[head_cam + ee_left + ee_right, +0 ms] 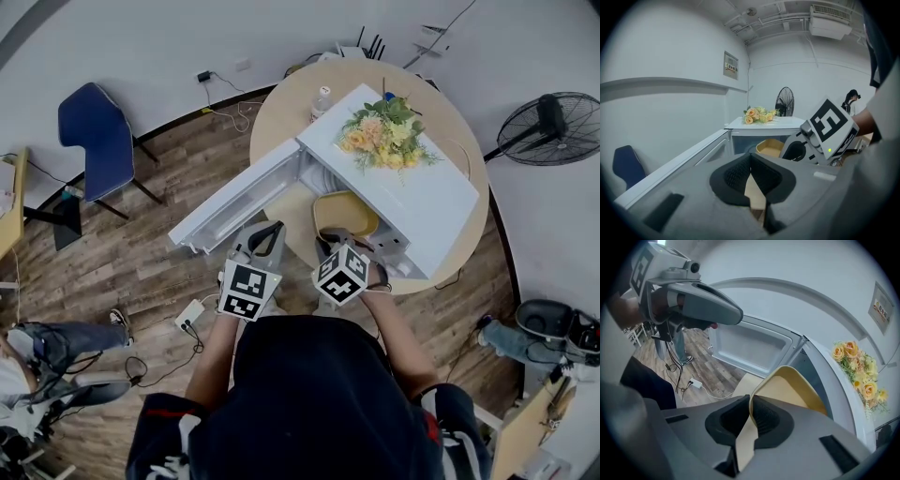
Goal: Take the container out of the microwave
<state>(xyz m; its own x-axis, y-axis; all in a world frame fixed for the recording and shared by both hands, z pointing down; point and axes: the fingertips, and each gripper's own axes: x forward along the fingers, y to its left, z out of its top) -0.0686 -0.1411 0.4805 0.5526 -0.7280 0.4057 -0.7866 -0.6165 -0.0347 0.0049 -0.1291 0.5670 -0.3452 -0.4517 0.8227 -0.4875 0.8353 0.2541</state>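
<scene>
A shallow yellow container (345, 214) hangs tilted just outside the cavity of the white microwave (417, 192), whose door (239, 202) swings open to the left. My right gripper (751, 411) is shut on the container's near rim (787, 390), with the thin edge pinched between the black pads. From above, the right gripper (342, 240) sits right at the container's front edge. My left gripper (267, 231) hovers beside it, below the open door, with its jaws together (750, 158) and nothing between them. The left gripper view shows the container (769, 147) in front of the cavity.
The microwave stands on a round wooden table (281, 108) with a bunch of flowers (384, 136) on top and a bottle (322, 101) behind. A blue chair (94, 136), a floor fan (548, 127) and a power strip (190, 314) with cables surround it.
</scene>
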